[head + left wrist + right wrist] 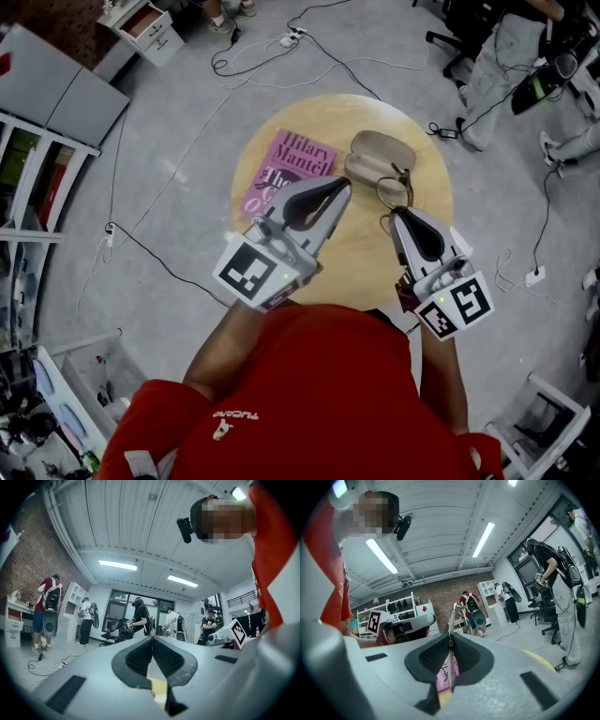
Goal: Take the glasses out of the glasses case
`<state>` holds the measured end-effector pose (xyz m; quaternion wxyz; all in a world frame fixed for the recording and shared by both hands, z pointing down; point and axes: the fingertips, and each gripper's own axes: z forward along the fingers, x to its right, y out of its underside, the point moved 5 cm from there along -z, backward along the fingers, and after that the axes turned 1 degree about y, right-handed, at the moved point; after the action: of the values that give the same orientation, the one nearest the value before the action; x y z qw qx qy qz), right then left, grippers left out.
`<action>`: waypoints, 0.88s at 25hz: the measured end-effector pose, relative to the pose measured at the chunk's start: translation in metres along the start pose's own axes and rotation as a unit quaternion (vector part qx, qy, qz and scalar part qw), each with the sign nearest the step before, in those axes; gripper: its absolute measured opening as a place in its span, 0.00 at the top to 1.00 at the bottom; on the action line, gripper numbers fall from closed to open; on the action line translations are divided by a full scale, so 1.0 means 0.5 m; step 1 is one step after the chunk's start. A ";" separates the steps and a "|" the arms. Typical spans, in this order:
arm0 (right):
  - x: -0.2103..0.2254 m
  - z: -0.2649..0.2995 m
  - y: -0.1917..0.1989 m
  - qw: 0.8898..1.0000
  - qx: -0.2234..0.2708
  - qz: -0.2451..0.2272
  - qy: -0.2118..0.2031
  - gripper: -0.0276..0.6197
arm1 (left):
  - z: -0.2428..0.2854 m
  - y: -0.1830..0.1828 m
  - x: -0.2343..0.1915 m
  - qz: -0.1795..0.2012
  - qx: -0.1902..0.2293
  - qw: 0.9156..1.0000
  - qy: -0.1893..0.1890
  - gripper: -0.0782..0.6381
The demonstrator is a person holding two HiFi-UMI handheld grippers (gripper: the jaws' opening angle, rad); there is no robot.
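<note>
On the round wooden table [361, 114] the beige glasses case [380, 153] lies open. Just in front of it, the dark-framed glasses [392, 190] hang above the table. My right gripper [397, 214] is shut on them. In the right gripper view a thin part of the glasses [453, 616] stands pinched between the pads of that gripper [451, 641] and sticks up past the tips. My left gripper [345, 187] hovers over the table left of the case. Its jaws meet at the tips with nothing between them, as the left gripper view [151, 639] shows.
A pink book [291, 161] lies on the table's left part, half under my left gripper. Cables [272, 70] run over the grey floor behind the table. A person [506, 56] sits at the top right, and shelves [28, 178] stand at the left.
</note>
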<state>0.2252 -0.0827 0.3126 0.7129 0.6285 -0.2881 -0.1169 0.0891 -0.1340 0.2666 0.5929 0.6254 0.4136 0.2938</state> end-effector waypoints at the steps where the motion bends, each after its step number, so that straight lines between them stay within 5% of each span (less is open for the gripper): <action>1: 0.001 -0.001 0.001 1.000 -0.001 -0.001 0.000 0.91 | 0.002 0.001 0.001 -0.001 0.002 1.000 0.001 0.88; 22: 0.012 0.009 0.016 1.000 -0.010 0.001 0.009 0.91 | 0.010 0.025 -0.017 -0.007 -0.022 1.000 -0.001 0.88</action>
<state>0.2262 -0.0881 0.3220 0.7216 0.6225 -0.2810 -0.1132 0.0914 -0.1435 0.2793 0.6088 0.6099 0.4109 0.2977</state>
